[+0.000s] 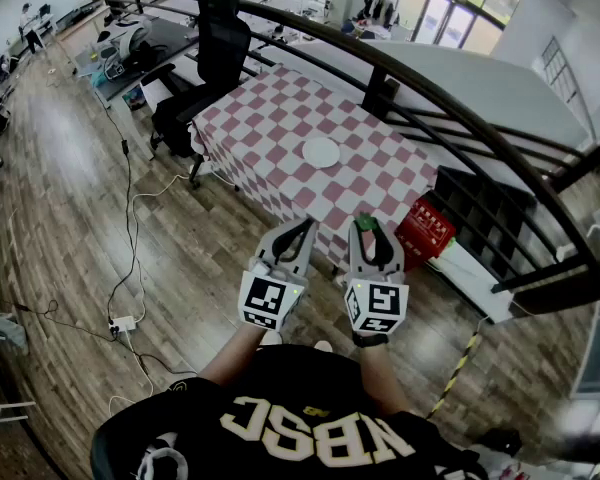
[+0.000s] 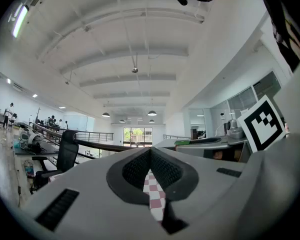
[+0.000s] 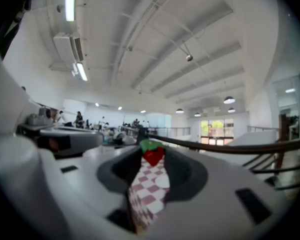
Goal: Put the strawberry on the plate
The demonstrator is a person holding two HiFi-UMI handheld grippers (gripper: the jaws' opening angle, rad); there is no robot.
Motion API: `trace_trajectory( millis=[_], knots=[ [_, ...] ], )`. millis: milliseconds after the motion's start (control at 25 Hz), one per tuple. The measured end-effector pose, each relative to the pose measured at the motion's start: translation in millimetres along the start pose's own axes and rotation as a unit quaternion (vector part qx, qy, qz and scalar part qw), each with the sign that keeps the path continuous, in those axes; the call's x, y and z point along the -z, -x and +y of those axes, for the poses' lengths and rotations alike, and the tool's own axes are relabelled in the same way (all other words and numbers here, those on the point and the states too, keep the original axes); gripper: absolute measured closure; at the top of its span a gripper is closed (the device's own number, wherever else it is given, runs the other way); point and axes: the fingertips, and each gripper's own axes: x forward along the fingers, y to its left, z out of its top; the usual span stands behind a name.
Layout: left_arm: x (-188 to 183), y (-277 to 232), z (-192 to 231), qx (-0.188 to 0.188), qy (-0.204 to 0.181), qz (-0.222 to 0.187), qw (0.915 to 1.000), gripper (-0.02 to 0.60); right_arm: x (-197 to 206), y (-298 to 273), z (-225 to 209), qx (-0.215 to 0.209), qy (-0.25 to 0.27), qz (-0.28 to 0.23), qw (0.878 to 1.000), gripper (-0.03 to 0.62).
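A small red strawberry (image 3: 153, 155) with a green top (image 1: 366, 224) sits pinched between the tips of my right gripper (image 1: 366, 230), which is shut on it. My left gripper (image 1: 302, 230) hangs beside it, shut, with its tips touching and nothing between them (image 2: 150, 153). Both grippers are held in the air over the wooden floor, short of the table (image 1: 270, 118) with the red-and-white checked cloth. A round white plate (image 1: 321, 152) lies on the cloth ahead of the grippers. In the right gripper view the plate (image 3: 162, 181) shows through the gap below the strawberry.
A black office chair (image 1: 205, 68) stands at the table's left end. A dark curved railing (image 1: 430, 103) runs behind the table. A red box (image 1: 425, 230) sits on the floor at the table's right corner. Cables and a power strip (image 1: 123, 323) lie on the floor at left.
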Motion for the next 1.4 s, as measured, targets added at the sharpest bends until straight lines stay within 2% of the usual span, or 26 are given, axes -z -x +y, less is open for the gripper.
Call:
trace_trajectory(
  millis=[320,800,960,1160,1320,1400],
  knots=[
    [-0.8,16.0,29.8,0.01,0.012,0.007,0.9999,0.566,-3.8,-14.9,32.6,-0.002,0.007,0.006,1.0,0.444],
    [47.2,54.6,90.9,-0.025,0.076,0.04,0.996,0.566,29.9,-21.4,84.1,-0.009,0.028,0.058,0.998,0.444],
    [60.8,53.3,105.9,-0.041,0.094,0.054,0.9933,0.566,49.0,-33.4,91.4,-0.028,0.024,0.089,0.995,0.444],
    [75.0,32.7,119.1,-0.052,0.083,0.086,0.9915,0.566,56.5,-69.5,91.9,-0.063,0.012,0.086,0.994,0.444],
    [81.3,-2.2,124.1,-0.059,0.065,0.103,0.9908,0.566,71.5,-110.0,85.9,-0.128,-0.001,0.089,0.988,0.444],
    [85.8,-23.2,109.9,-0.058,0.068,0.113,0.9895,0.566,80.1,-119.4,66.9,-0.15,0.001,0.101,0.984,0.444]
  ],
)
